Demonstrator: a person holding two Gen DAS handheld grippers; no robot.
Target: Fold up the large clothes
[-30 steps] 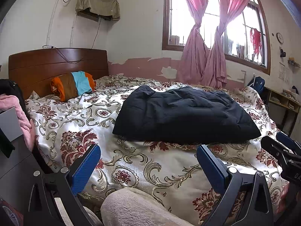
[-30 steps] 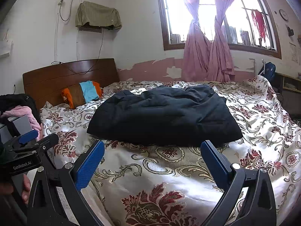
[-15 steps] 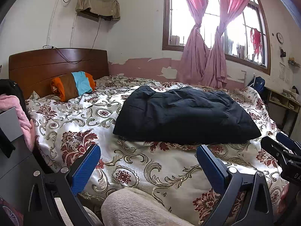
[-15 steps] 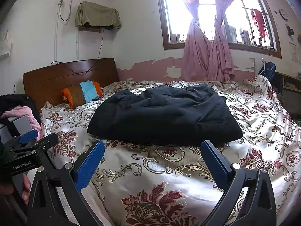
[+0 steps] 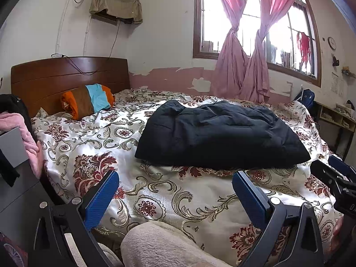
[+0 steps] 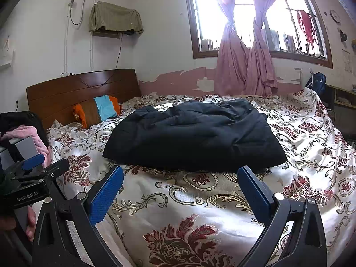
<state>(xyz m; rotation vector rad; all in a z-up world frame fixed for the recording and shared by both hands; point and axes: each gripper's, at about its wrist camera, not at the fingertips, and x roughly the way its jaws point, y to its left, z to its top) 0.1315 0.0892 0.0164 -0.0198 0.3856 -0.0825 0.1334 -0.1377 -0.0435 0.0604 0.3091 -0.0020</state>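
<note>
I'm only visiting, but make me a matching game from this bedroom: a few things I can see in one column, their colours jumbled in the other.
Things:
1. garment lying on the bed
2. curtains at the window
3. headboard
4. pads on the right gripper

Colours:
a. pink
b. blue
c. dark navy
d. brown wood

Pairs: 1-c, 2-a, 3-d, 4-b

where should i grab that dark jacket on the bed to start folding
Take the dark jacket by its two near corners, coming in low from the foot of the bed. That near hem lies as a straight, puffy edge facing both open grippers, left gripper and right gripper; the far side is bunched.
</note>
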